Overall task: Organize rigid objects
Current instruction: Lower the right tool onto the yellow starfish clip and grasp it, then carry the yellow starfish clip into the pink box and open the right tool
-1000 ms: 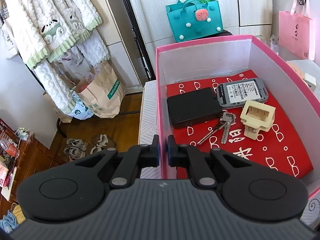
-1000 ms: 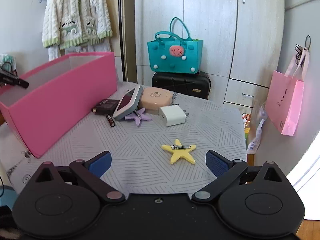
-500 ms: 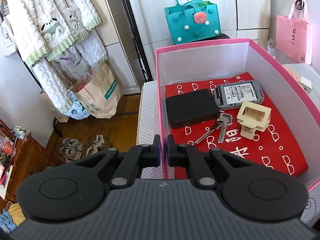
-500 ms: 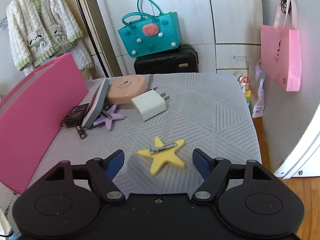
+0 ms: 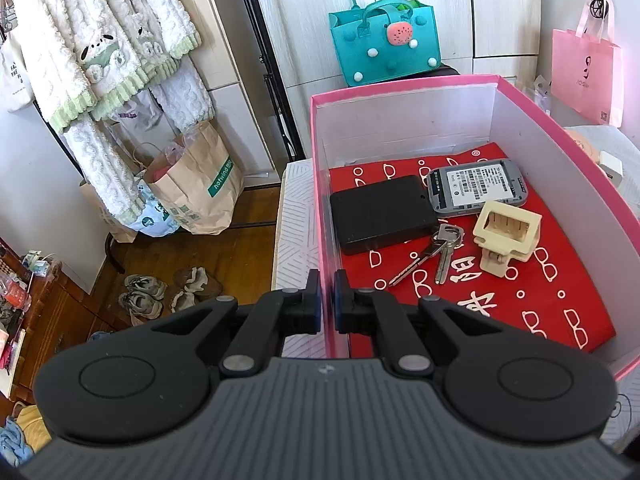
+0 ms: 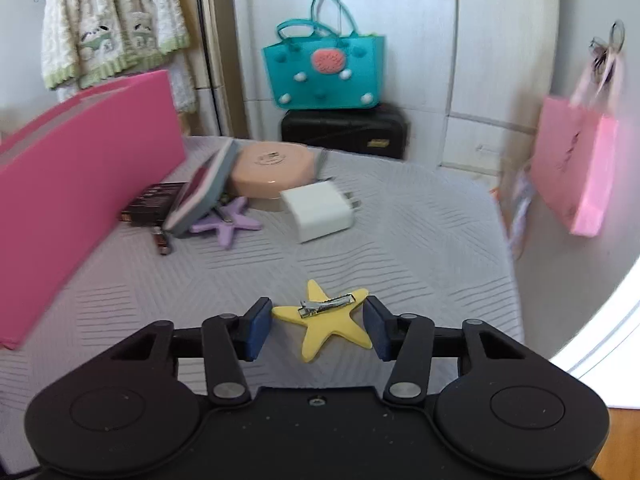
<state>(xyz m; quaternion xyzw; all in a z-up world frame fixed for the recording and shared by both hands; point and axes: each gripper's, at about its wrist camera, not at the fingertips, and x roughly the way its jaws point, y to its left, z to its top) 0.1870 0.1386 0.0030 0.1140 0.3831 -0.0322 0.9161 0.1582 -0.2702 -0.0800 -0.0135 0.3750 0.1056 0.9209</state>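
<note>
Right claw half open, jaws just been closing, yellow star clip lying flat on the counter directly between the pads, not yet pinched; metal clasp running crosswise, roughly along the line from pad to pad. Farther out: white charger, purple star, round peach case, all well beyond reach. Left claw clamped shut on the near wall of the pink box, keys and black case inside.

The brown paper bag carries green lettering, "hotwind"; the battery label and red liner characters are illegible.
</note>
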